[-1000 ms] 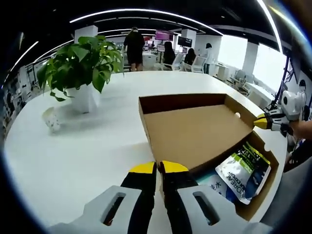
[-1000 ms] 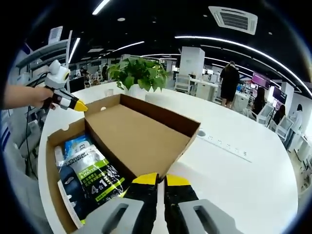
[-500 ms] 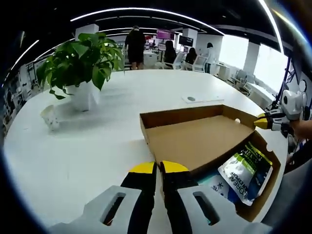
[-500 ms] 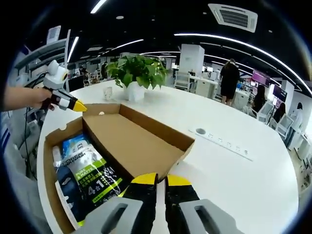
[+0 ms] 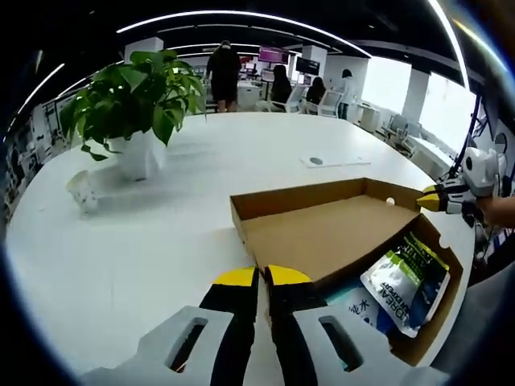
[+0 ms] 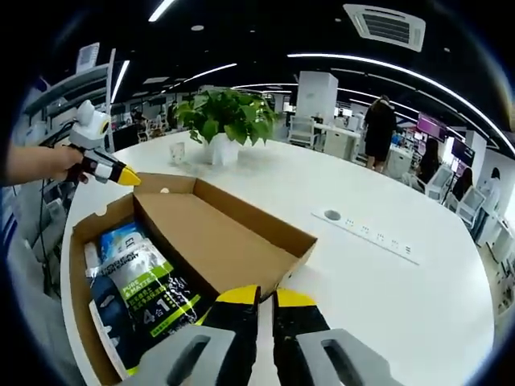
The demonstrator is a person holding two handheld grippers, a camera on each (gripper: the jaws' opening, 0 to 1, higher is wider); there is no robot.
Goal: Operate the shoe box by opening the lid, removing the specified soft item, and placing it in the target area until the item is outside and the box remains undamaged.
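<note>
1. Pouch (image 5: 402,277) lies in the box (image 5: 438,314), right of the left gripper (image 5: 259,277), whose jaws are pinched on the lid (image 5: 322,233) edge; open table (image 5: 121,257) to the left.
2. From the right gripper (image 6: 259,296), jaws clamped on the lid's opposite edge, the pouch lies left, long axis running away; bare table right.

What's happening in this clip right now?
A person with a two-jaw gripper in each hand is opening a brown cardboard shoe box on a round white table. Both the left gripper and the right gripper are shut on the hinged cardboard lid, one at each end, holding it swung open and low. Inside lie soft printed refill pouches, not yet taken out.
</note>
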